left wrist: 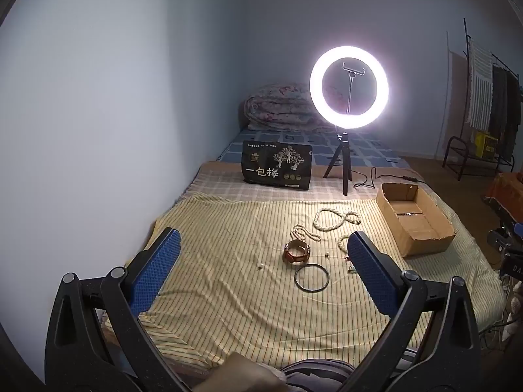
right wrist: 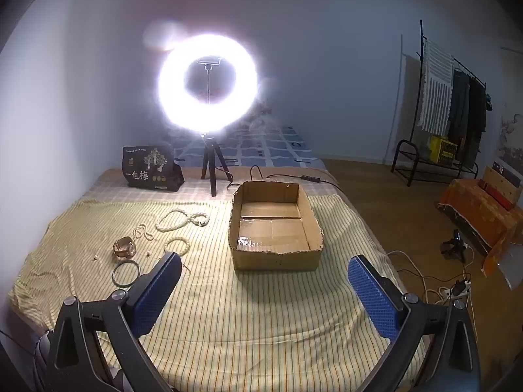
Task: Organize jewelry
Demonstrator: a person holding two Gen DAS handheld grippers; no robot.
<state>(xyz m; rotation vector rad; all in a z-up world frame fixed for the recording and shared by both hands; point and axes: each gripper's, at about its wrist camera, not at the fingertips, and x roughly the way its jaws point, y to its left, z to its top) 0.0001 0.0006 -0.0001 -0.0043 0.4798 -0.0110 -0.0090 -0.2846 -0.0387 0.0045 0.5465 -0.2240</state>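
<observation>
1. Left wrist view: your left gripper hangs wide and empty above the striped cloth. The jewelry lies mid-cloth: dark ring, watch, bead strands, a bracelet just beside the right finger.
2. The tiny studs may slip from the pads or sink into cloth folds; pinching a loose strand could drag its neighbours.
3. Right wrist view: your right gripper is also wide and empty, facing the box near the cloth's right edge. Something small already glints inside.
4. The box's near wall stands in the way; clear it, or you'll shove the box. The lamp glares, and its cable trails behind the box.
</observation>
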